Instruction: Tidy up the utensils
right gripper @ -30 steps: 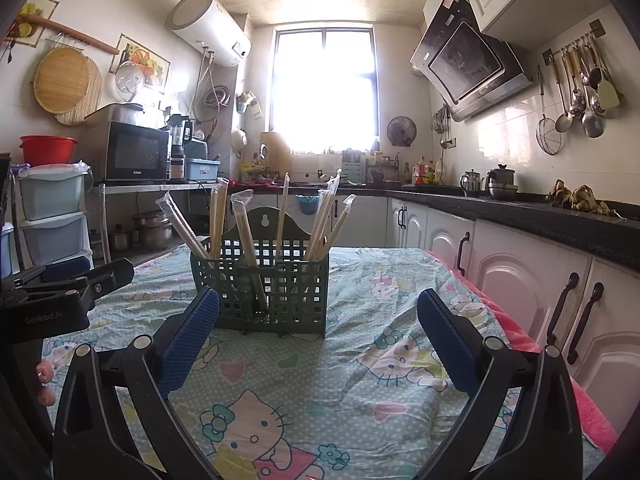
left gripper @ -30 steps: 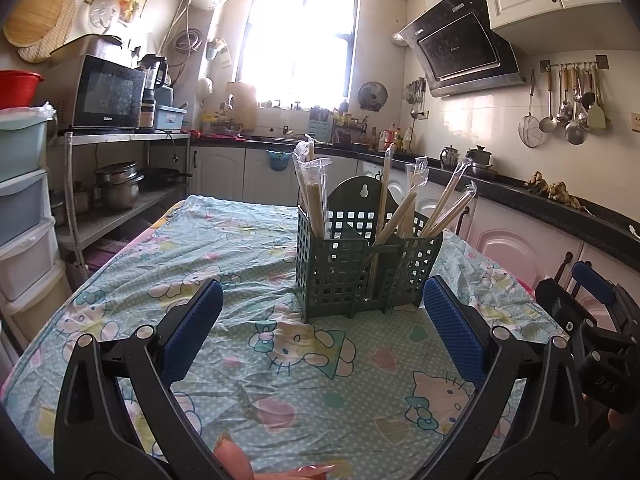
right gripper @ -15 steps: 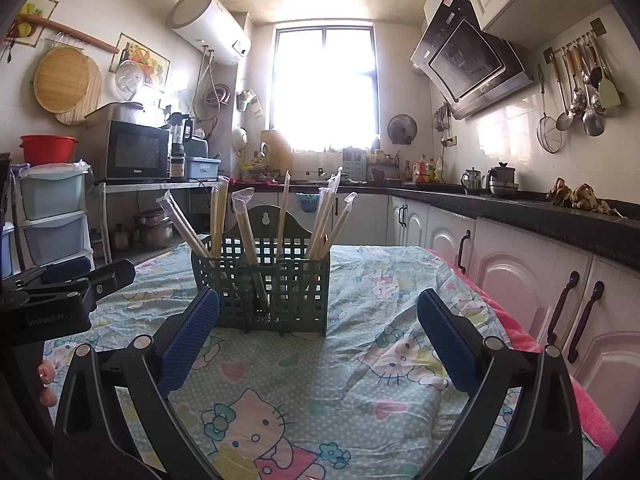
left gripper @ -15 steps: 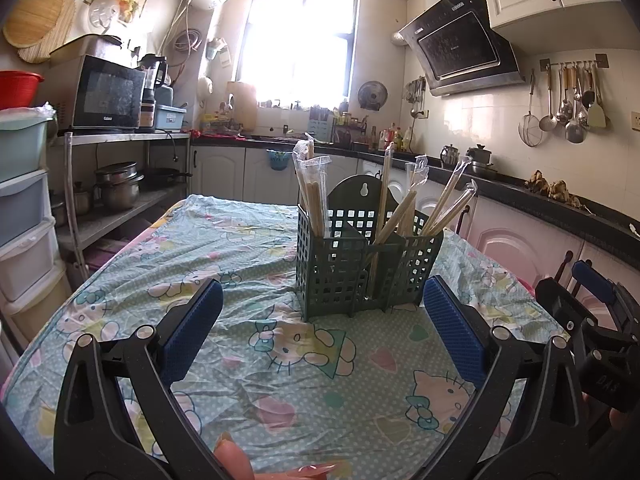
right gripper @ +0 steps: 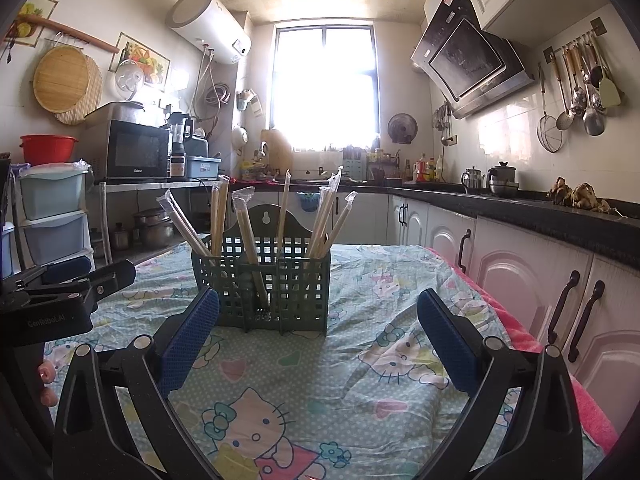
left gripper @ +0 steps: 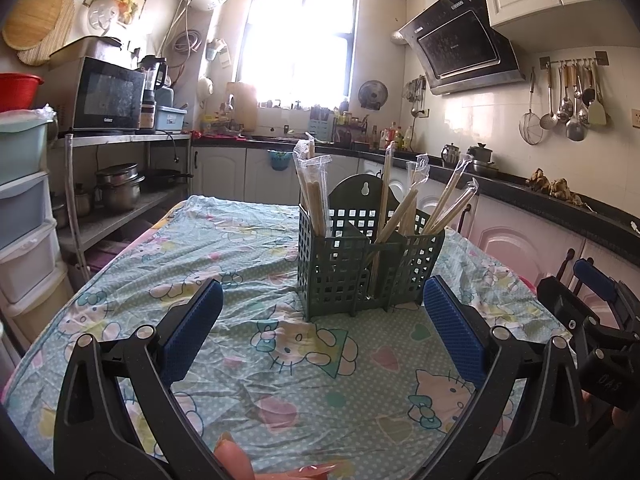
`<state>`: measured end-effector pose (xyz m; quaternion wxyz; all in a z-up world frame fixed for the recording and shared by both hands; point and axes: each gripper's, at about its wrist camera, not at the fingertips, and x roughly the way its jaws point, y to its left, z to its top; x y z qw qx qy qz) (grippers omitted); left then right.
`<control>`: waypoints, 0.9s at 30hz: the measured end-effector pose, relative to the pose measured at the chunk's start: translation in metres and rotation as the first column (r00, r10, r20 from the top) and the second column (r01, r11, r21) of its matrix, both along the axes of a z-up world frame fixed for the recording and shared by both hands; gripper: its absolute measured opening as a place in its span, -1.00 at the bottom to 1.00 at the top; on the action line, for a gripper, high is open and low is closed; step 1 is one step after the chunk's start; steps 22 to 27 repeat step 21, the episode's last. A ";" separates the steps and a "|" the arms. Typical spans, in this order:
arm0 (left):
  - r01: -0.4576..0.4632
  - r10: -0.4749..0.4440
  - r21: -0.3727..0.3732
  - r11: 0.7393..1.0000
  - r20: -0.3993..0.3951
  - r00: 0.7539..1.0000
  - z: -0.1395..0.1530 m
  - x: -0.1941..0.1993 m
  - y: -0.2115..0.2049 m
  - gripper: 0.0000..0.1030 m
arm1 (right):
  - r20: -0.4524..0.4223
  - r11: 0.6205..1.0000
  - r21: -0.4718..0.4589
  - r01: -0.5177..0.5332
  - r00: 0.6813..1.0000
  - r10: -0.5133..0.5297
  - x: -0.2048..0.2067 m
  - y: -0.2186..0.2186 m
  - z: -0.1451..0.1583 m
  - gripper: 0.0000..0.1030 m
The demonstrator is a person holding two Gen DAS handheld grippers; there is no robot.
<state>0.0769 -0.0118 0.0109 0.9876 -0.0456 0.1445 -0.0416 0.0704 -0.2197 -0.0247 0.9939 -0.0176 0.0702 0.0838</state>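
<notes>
A dark green lattice utensil holder (left gripper: 366, 266) (right gripper: 264, 280) stands upright on the table. Several plastic-wrapped chopstick pairs (left gripper: 316, 194) (right gripper: 246, 232) lean out of its compartments. My left gripper (left gripper: 322, 330) hovers in front of the holder, open, with nothing between its blue pads. My right gripper (right gripper: 318, 338) is also open and empty, short of the holder. The right gripper's body (left gripper: 596, 332) shows at the right edge of the left wrist view, and the left gripper's body (right gripper: 60, 296) shows at the left edge of the right wrist view.
A cartoon-cat tablecloth (left gripper: 256, 364) (right gripper: 360, 376) covers the table. White cabinets under a dark counter (right gripper: 540, 208) run along the right. A shelf with a microwave (left gripper: 108, 96) and pots stands at the left, beside plastic drawers (left gripper: 24, 208). A person's fingertips (left gripper: 234, 458) show at the bottom.
</notes>
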 end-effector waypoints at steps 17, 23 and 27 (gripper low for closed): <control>-0.179 0.188 0.058 0.982 -0.265 0.946 0.009 0.070 0.086 0.80 | -0.236 0.976 -0.054 0.212 0.947 -0.219 0.081 -0.071 0.013 0.88; -0.241 0.241 0.057 0.969 -0.447 0.862 -0.018 0.140 0.130 0.80 | -0.490 0.957 -0.141 0.254 0.822 -0.291 0.156 -0.108 -0.013 0.88; -0.241 0.241 0.057 0.969 -0.447 0.862 -0.018 0.140 0.130 0.80 | -0.490 0.957 -0.141 0.254 0.822 -0.291 0.156 -0.108 -0.013 0.88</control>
